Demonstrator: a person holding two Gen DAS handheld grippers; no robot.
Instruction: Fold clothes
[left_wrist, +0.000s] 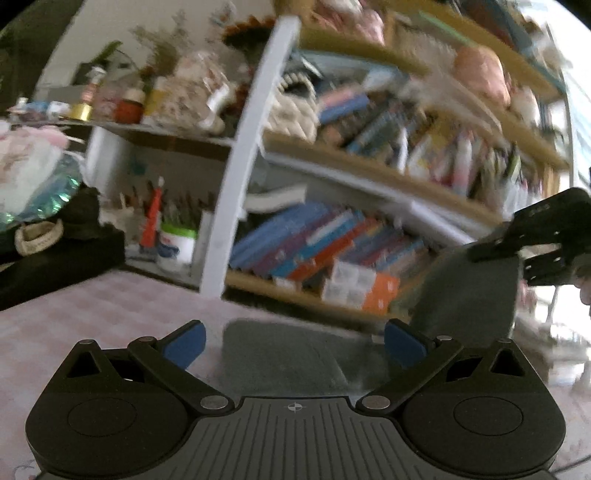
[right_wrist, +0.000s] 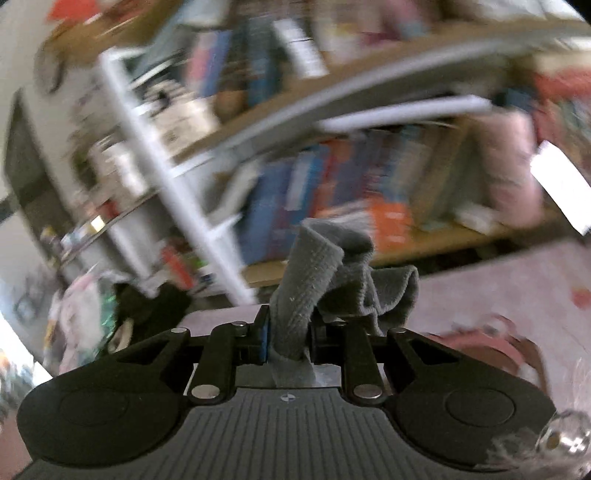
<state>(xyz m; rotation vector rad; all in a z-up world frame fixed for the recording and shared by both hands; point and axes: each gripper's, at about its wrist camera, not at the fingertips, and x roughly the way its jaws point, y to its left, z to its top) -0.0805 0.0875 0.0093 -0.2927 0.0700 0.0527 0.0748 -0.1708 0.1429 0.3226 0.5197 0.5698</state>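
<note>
We are gripping a bunched edge of the grey garment (right_wrist: 332, 280) in the right gripper (right_wrist: 288, 339), its fingers pressed tight on the knit and lifting it off the pink-covered surface (left_wrist: 110, 306). The left gripper (left_wrist: 293, 345) is hovering with its fingers spread wide and empty above the part of the garment lying flat. We are judging the fold as barely begun: one edge is raised, nothing is laid over or squared yet. The bookshelf (left_wrist: 332, 236) behind is blurring.
</note>
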